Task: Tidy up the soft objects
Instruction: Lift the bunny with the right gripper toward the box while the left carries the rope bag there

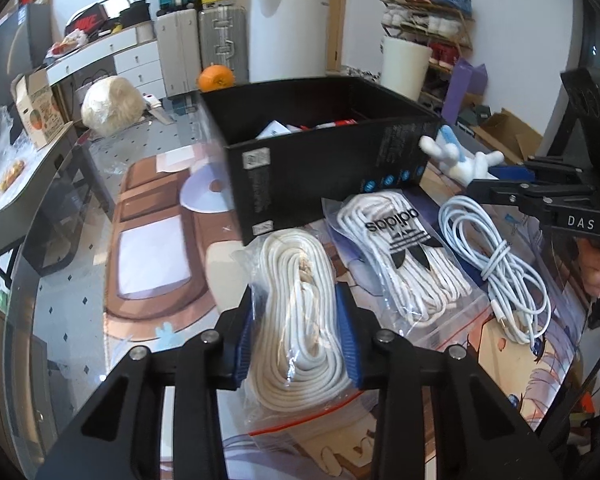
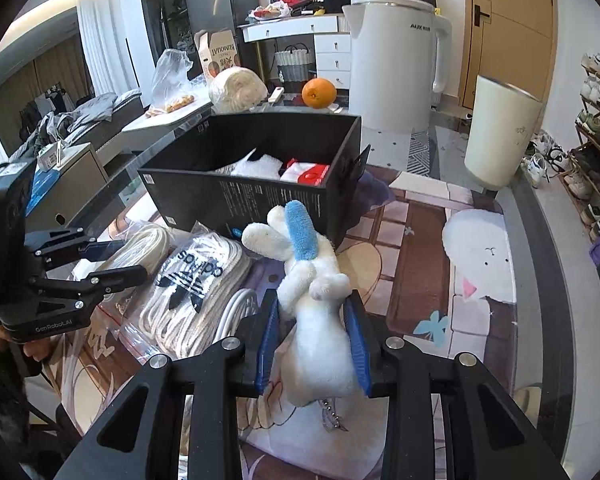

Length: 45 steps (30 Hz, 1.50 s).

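My left gripper (image 1: 296, 316) is shut on a clear bag of cream rope (image 1: 296, 304) lying on the printed mat. My right gripper (image 2: 314, 320) is shut on a white plush toy with a blue ear (image 2: 312, 280), also seen in the left wrist view (image 1: 456, 156). A black open box (image 1: 320, 160) stands just behind, holding white and red soft items (image 2: 284, 168). An adidas bag of white laces (image 1: 400, 248) and a coiled white cable (image 1: 496, 268) lie between the two grippers.
An orange (image 2: 319, 93), a white kettle (image 2: 396, 60) and a cream yarn ball (image 2: 236, 90) stand behind the box. A white bin (image 2: 500, 132) and shoe rack (image 2: 596, 128) are at the right. The glass table edge (image 1: 32, 248) runs on the left.
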Each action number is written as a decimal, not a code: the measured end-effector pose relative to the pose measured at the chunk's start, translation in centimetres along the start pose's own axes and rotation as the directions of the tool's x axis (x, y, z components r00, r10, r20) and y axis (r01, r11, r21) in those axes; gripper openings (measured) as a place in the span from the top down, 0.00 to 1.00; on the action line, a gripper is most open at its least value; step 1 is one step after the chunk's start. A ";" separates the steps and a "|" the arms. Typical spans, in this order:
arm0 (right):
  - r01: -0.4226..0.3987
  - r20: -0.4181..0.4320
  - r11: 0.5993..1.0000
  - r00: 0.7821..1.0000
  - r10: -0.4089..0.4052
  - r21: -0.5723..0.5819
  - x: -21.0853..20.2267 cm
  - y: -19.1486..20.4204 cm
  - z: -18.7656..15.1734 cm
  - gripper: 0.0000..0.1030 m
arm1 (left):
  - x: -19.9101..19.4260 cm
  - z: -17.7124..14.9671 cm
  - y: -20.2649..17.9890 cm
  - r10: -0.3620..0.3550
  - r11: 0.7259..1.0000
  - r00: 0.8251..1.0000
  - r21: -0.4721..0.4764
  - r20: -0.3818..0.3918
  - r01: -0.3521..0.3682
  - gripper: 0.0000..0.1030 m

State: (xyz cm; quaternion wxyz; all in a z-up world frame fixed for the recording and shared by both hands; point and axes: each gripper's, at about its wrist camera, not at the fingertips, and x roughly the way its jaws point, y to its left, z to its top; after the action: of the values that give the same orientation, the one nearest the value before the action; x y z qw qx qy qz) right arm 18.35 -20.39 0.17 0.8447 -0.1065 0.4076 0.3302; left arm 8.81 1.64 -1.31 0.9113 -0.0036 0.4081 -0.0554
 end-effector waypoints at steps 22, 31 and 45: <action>-0.008 0.094 0.999 0.996 0.011 -0.033 -3.4 1.6 1.3 0.69 | -4.1 3.2 0.6 -0.002 0.999 0.983 -0.033 0.186 0.008 0.66; -0.008 0.114 1.000 0.993 0.010 -0.014 -3.0 1.0 1.9 0.69 | -3.9 4.4 0.1 0.009 1.000 0.978 -0.019 0.210 -0.005 0.66; 0.018 0.174 1.000 0.985 -0.013 -0.023 -2.8 1.5 4.2 0.69 | -3.6 6.2 0.6 0.010 0.999 0.969 -0.039 0.248 0.000 0.66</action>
State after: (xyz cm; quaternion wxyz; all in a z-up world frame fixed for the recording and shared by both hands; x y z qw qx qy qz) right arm 18.71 -18.65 5.14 0.8782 -0.0908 0.3273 0.3367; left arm 11.13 2.41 5.43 0.9550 -0.0271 0.2920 -0.0443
